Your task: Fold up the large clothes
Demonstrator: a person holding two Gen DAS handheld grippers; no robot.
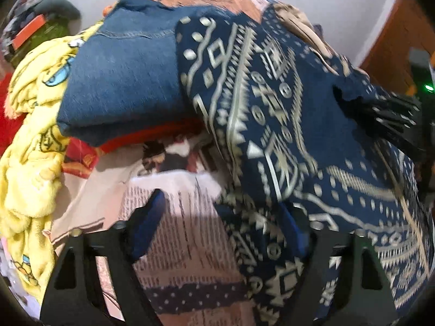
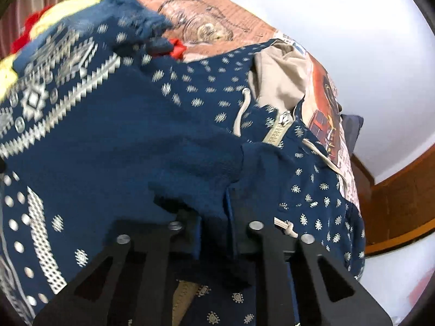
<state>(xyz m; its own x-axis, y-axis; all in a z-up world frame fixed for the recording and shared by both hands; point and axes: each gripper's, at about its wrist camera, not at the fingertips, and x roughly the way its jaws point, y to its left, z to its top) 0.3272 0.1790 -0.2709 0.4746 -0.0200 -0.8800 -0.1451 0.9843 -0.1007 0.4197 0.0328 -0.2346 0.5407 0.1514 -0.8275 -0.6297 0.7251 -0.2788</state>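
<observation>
On my left wrist view, the left gripper (image 1: pixel 217 225) stands wide open — its left blue-padded finger (image 1: pixel 146 222) hangs over the patterned bed cover (image 1: pixel 187 241), while the right finger is mostly buried under a fold of the navy hooded garment with cream geometric print (image 1: pixel 272 103). I cannot tell whether that finger touches the cloth or only sits behind it; nothing is pinched between the two. The garment is draped across the right half of this view, lifted in a ridge toward the right edge, where the dark tips of the right gripper (image 1: pixel 386 116) bite into its fabric, blurred.

Left of it lies a folded blue denim piece (image 1: pixel 122 81), partly overlapped by the navy garment, with a fluffy yellow cartoon-print blanket (image 1: pixel 30 146) beside it and a red cloth (image 1: pixel 152 133) peeking out underneath.

On the right wrist view, the right gripper (image 2: pixel 214 217) is closed down on a bunched fold of the navy garment — the fingertips are swallowed by cloth. Beyond it I see the beige hood lining (image 2: pixel 277 78), a cream drawstring (image 2: pixel 242 111) and the zipper (image 2: pixel 280 127). Motion blur smears the far pattern.
</observation>
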